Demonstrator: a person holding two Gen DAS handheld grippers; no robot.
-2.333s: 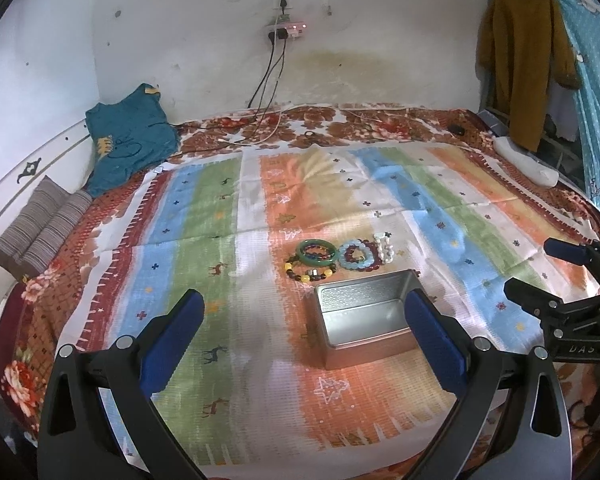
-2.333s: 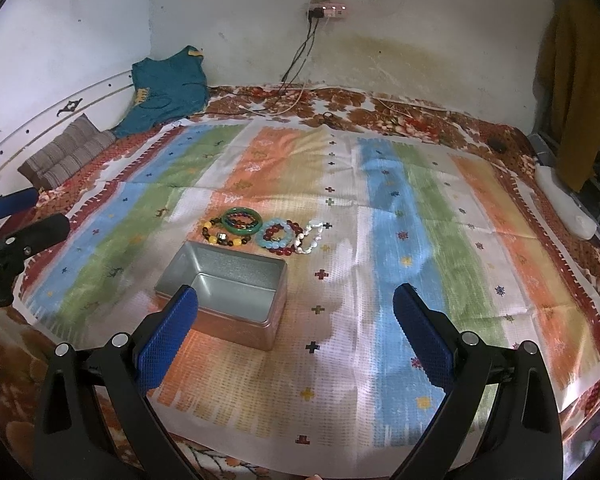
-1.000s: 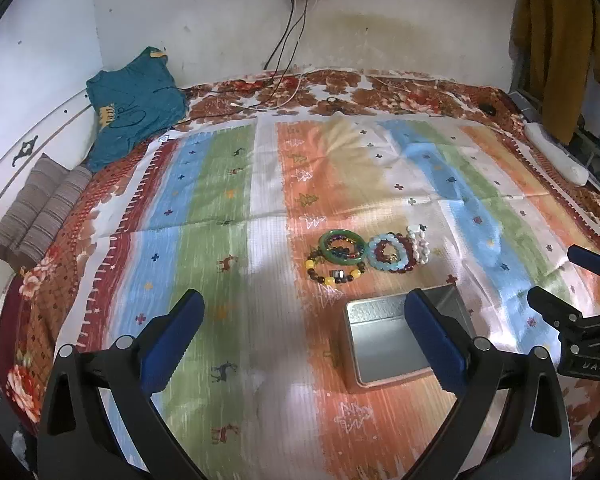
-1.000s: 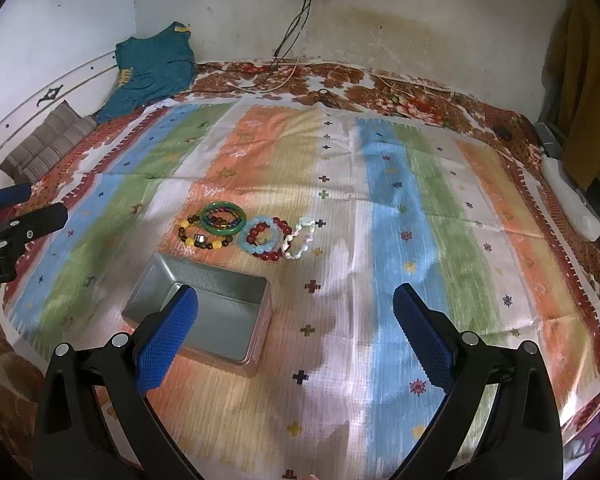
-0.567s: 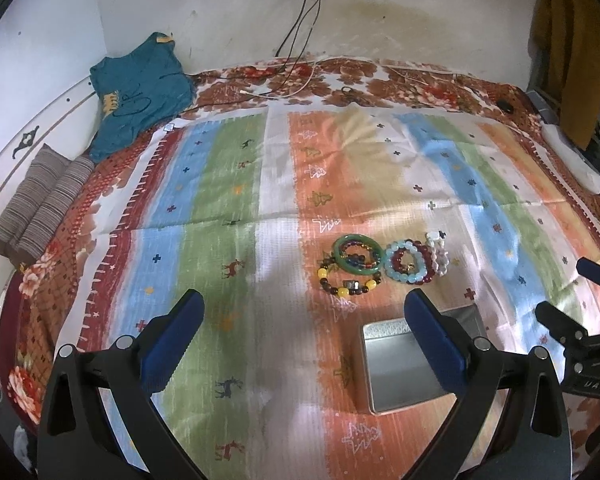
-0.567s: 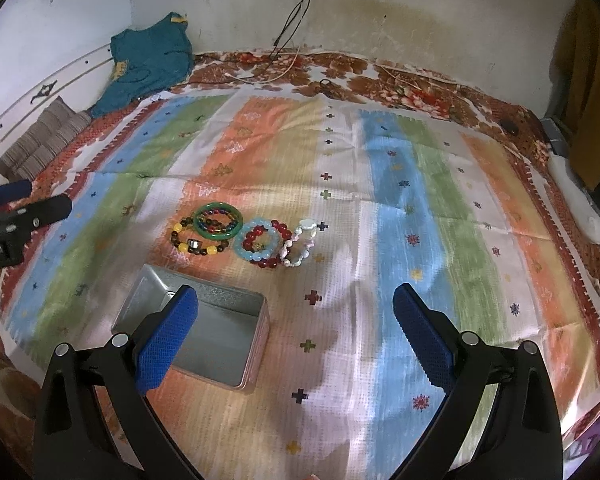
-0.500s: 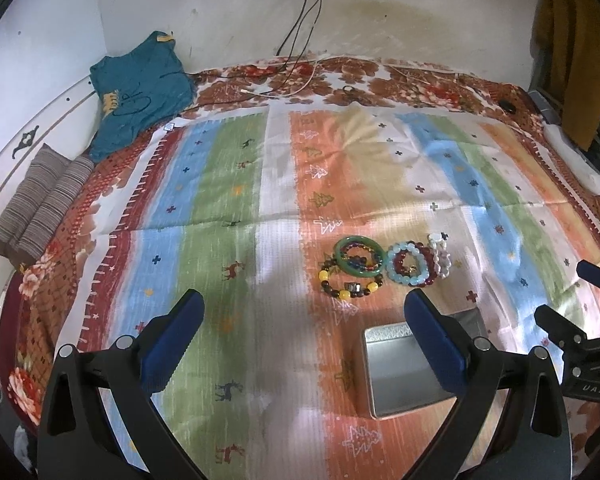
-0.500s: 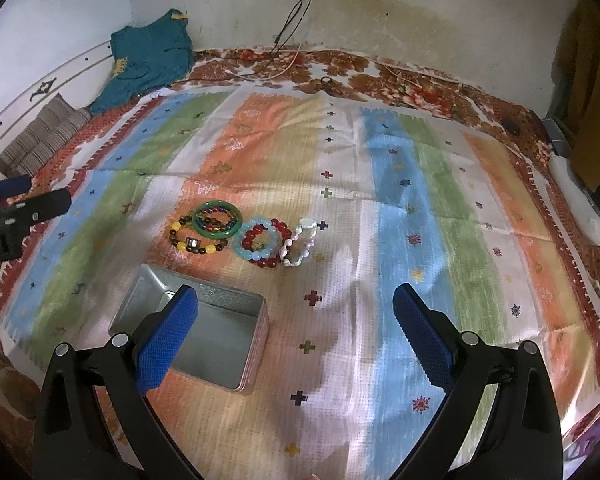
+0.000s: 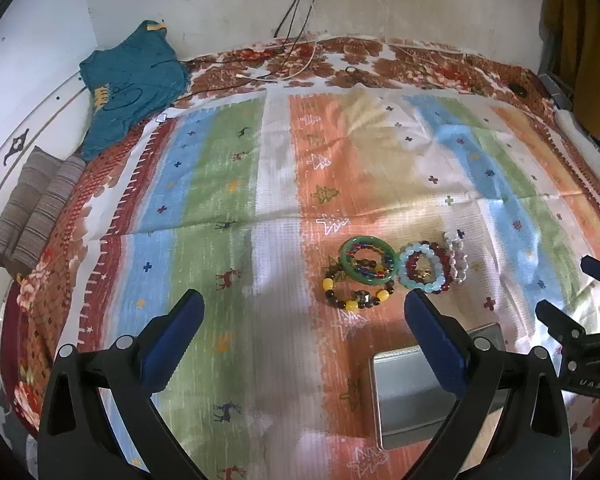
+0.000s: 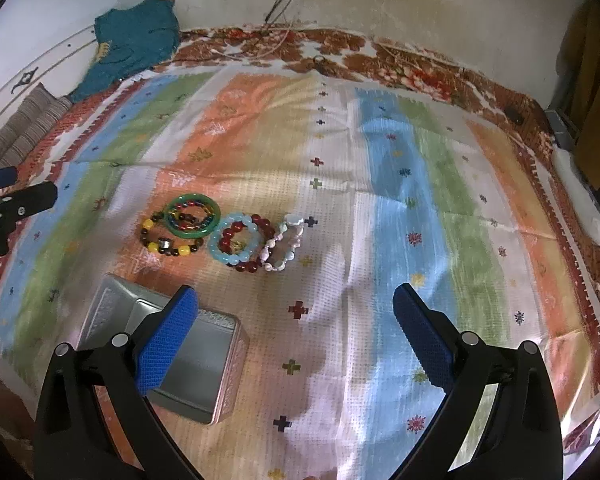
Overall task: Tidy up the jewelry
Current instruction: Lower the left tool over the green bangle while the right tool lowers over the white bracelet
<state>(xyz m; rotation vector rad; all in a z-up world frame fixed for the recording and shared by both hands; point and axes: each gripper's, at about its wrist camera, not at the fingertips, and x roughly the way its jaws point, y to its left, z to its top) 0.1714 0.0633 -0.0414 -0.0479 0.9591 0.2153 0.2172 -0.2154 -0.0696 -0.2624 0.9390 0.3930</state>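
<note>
Bracelets lie clustered on the striped cloth [image 9: 220, 184]: a green bangle [image 9: 367, 259] overlapping a yellow-and-brown beaded bracelet [image 9: 356, 295], then a pale blue bracelet [image 9: 419, 266] touching a dark red one, and a white bracelet [image 9: 456, 258] at the right end. A metal tin [image 10: 180, 354] sits near them, open. Left gripper [image 9: 302, 334] and right gripper [image 10: 296, 334] both hang above the cloth, jaws spread wide and holding nothing.
</note>
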